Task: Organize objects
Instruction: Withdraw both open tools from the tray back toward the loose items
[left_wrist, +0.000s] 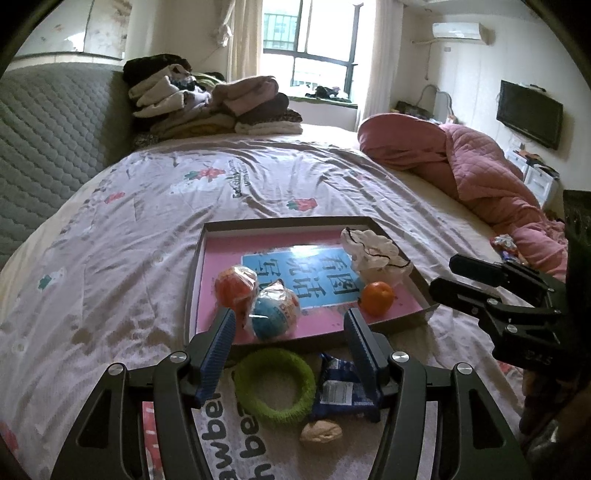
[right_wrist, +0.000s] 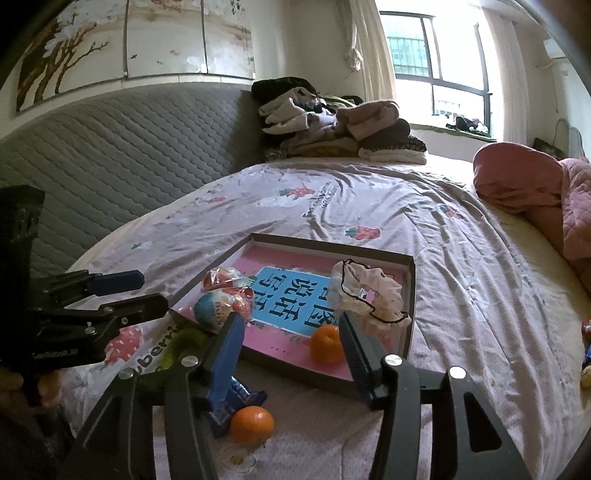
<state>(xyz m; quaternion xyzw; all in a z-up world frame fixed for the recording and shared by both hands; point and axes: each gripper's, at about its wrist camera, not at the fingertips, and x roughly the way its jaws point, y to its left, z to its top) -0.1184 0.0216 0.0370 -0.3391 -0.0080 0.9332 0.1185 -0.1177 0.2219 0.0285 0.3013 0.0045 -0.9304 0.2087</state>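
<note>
A shallow pink tray (left_wrist: 218, 243) (right_wrist: 408, 295) lies on the bed. It holds two wrapped egg toys, one orange (left_wrist: 234, 282) and one blue (left_wrist: 273, 310) (right_wrist: 214, 308), a tangerine (left_wrist: 376, 297) (right_wrist: 325, 343) and a white scrunchie (left_wrist: 373, 254) (right_wrist: 365, 291). In front of the tray lie a green ring (left_wrist: 275, 384), a blue snack packet (left_wrist: 343, 387) (right_wrist: 236, 402), a walnut (left_wrist: 319, 432) and a second tangerine (right_wrist: 253, 424). My left gripper (left_wrist: 290, 321) is open and empty above the ring. My right gripper (right_wrist: 291, 325) is open and empty over the tray's near edge.
Folded clothes (left_wrist: 207, 103) are stacked at the head of the bed by the grey padded headboard (left_wrist: 48, 125). A pink quilt (left_wrist: 476, 173) lies bunched at the right. More wrapped items (right_wrist: 585, 350) lie at the bed's right side.
</note>
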